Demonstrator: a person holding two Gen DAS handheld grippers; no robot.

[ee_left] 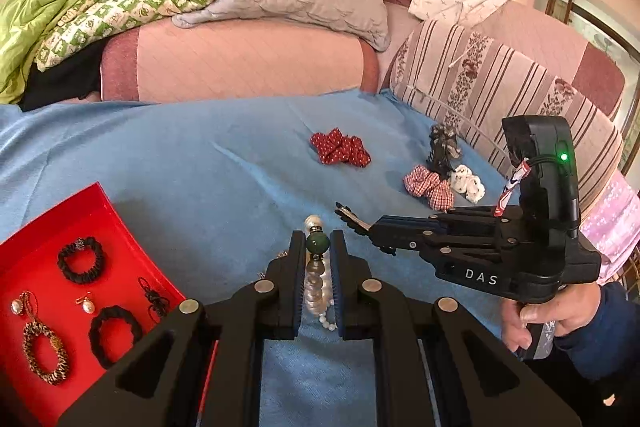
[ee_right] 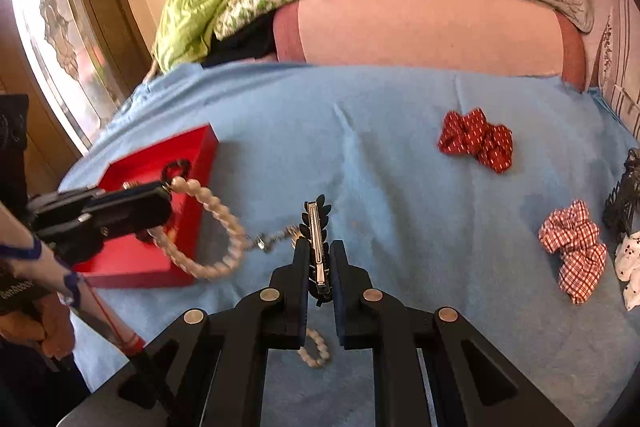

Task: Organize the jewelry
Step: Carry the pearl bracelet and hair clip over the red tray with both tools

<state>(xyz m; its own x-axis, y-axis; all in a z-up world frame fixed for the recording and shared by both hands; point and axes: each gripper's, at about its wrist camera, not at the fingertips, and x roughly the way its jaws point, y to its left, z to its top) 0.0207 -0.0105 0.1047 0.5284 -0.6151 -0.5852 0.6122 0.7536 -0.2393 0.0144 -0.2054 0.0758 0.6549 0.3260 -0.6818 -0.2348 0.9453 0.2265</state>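
My left gripper (ee_left: 317, 247) is shut on a pearl bead bracelet (ee_left: 316, 283) with a green bead (ee_left: 317, 243). In the right wrist view the bracelet (ee_right: 212, 227) hangs in a loop from the left gripper (ee_right: 166, 199) beside the red tray (ee_right: 132, 251). My right gripper (ee_right: 319, 251) is shut on a black leaf-edged hair clip (ee_right: 317, 235); it also shows in the left wrist view (ee_left: 352, 217). The red tray (ee_left: 92, 211) holds two black scrunchies (ee_left: 80, 259), pearl earrings (ee_left: 86, 305) and a leopard hair tie (ee_left: 44, 351).
On the blue cloth (ee_left: 200, 167) lie a red dotted scrunchie (ee_left: 340, 147), a red checked scrunchie (ee_left: 430, 185), a white spotted scrunchie (ee_left: 466, 183) and a dark claw clip (ee_left: 442, 147). A small bead bracelet (ee_right: 316, 349) lies under my right gripper. Pillows and a green quilt lie behind.
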